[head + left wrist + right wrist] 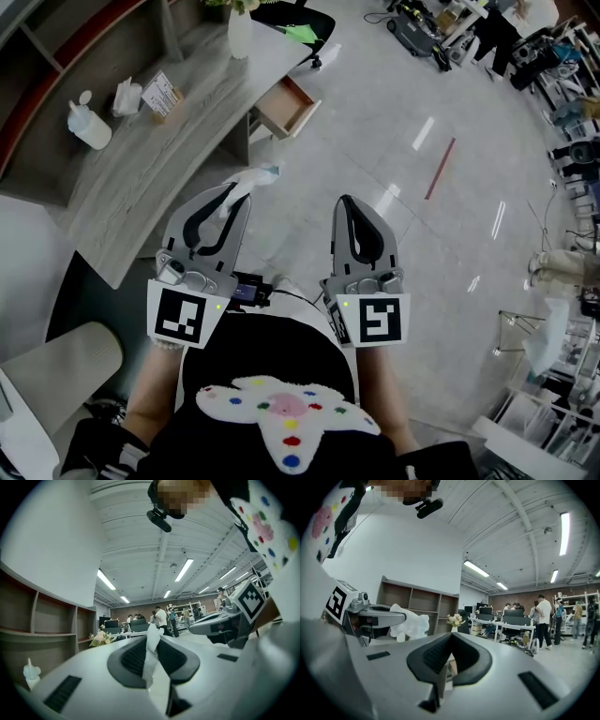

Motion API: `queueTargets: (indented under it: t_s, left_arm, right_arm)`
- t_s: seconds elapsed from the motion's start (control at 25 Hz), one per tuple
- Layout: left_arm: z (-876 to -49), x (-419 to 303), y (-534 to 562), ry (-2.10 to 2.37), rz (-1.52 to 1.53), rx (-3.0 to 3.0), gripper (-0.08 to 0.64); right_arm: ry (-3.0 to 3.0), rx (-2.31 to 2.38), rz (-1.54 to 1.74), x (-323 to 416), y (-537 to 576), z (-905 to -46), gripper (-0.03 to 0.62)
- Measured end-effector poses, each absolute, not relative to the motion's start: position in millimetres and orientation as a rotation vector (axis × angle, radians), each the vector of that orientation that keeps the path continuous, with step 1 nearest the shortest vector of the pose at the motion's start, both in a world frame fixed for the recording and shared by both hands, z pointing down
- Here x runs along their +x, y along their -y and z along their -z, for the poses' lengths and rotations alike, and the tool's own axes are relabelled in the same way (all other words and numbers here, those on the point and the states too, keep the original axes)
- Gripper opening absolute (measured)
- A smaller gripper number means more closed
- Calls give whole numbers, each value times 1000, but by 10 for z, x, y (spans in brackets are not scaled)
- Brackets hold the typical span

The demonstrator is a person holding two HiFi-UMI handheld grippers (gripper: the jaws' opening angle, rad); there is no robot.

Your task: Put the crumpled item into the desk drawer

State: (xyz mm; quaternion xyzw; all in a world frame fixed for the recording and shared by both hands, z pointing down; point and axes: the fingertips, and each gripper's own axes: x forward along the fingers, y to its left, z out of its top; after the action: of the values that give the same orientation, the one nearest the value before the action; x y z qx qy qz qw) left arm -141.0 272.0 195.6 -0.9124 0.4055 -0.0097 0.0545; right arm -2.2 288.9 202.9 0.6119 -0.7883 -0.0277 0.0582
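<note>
Crumpled item (254, 176) in the grip, drawer not yet reached.
The desk (141, 178) runs along the left. Beside it, the left gripper (235, 194) is clamped on the white crumpled item and holds it off the floor. The desk drawer (286, 106) ahead stands pulled open, well apart from it. The right gripper (348, 202) has its jaws together, empty. Pickup looks done; carrying over and releasing remain.
</note>
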Motion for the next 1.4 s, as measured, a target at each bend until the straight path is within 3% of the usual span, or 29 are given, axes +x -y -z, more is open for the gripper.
queueTargets:
  t_s: [0.56,1.4]
  left_arm:
    - [-2036,-1828,-2864,-1269,-13,-2774,66]
    - [-2042,-1438,-2185,-1275,17,-2765,66]
  right_arm:
    - [2390,1869,48,-419,-3073,-2058,5]
    - [2406,1811,72,-14,-2319,-2126,6]
